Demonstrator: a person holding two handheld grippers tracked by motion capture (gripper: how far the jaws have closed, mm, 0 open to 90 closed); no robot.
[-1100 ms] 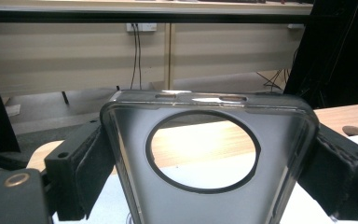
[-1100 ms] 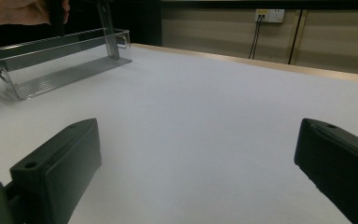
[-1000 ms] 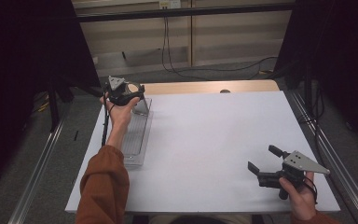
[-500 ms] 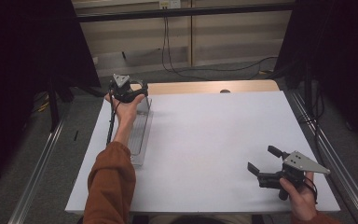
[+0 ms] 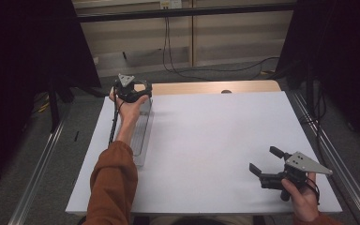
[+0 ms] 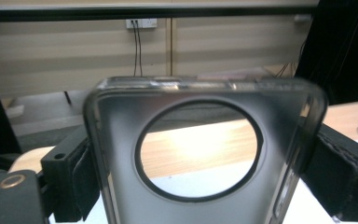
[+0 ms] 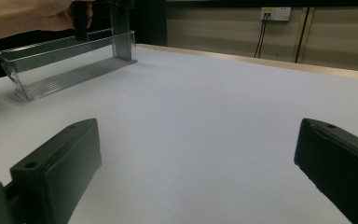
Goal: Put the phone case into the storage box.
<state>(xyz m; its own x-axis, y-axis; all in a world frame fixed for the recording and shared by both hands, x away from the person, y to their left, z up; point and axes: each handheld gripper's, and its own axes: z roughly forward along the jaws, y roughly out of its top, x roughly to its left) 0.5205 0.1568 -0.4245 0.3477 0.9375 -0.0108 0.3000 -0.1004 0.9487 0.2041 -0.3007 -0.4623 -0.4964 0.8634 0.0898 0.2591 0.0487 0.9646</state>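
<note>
A clear phone case (image 6: 116, 140) with a large round cutout is held upright between my left gripper's (image 6: 205, 175) jaws, which are shut on its two long edges. In the high view this left gripper (image 5: 131, 93) is at the far left of the white table (image 5: 215, 140), over the far end of a long clear plastic tray (image 5: 140, 136). The right gripper view shows the case (image 7: 122, 39) standing at the far end of the tray (image 7: 60, 65), under the hand. My right gripper (image 5: 264, 159) rests near the front right corner, open (image 7: 200, 177) with nothing between its jaws.
A bare wooden strip (image 5: 206, 87) runs along the table's far edge. Metal rails (image 5: 37, 173) flank both sides of the table. Cables (image 5: 168, 42) hang down the back wall from a socket. White tabletop lies between the two grippers.
My left gripper with the case has edged slightly farther away and to the right, at the tray's far end. The right gripper has not moved.
</note>
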